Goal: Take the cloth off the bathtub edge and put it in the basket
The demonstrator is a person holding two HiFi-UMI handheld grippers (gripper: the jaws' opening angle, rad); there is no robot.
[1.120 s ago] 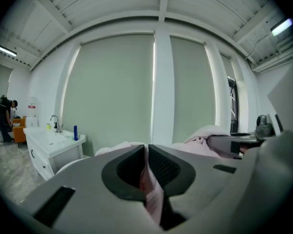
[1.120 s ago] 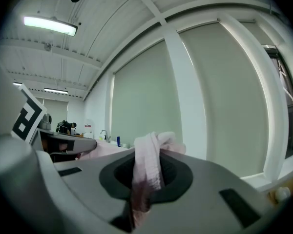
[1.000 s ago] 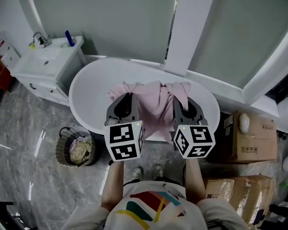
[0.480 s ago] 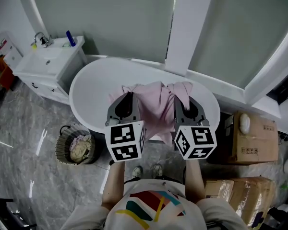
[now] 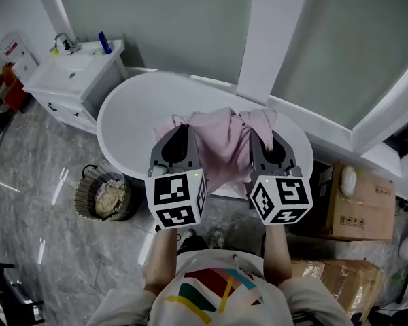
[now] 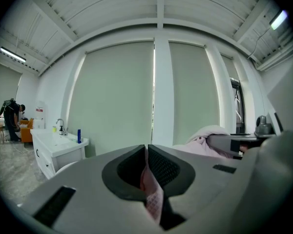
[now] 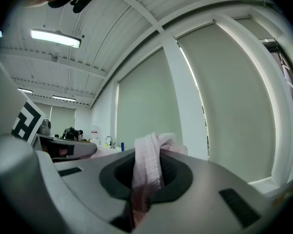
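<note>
A pink cloth [image 5: 221, 145] hangs stretched between my two grippers above the white oval bathtub [image 5: 132, 104]. My left gripper [image 5: 183, 129] is shut on the cloth's left corner, and a pink fold [image 6: 150, 189] shows pinched between its jaws. My right gripper [image 5: 257, 129] is shut on the right corner, where bunched pink cloth [image 7: 147, 167] sticks up out of its jaws. The round woven basket [image 5: 102, 197] stands on the floor at the left, below the tub's end, with some laundry inside it.
A white vanity with a sink [image 5: 75, 73] stands at the back left, a blue bottle [image 5: 106, 45] on it. Cardboard boxes [image 5: 350, 206] sit on the floor at the right. A white pillar [image 5: 272, 32] rises behind the tub. A person [image 6: 12, 118] stands far off.
Both grippers with the cloth have shifted slightly up in the picture, and the head view has swung so that the tub and vanity sit a little further right.
</note>
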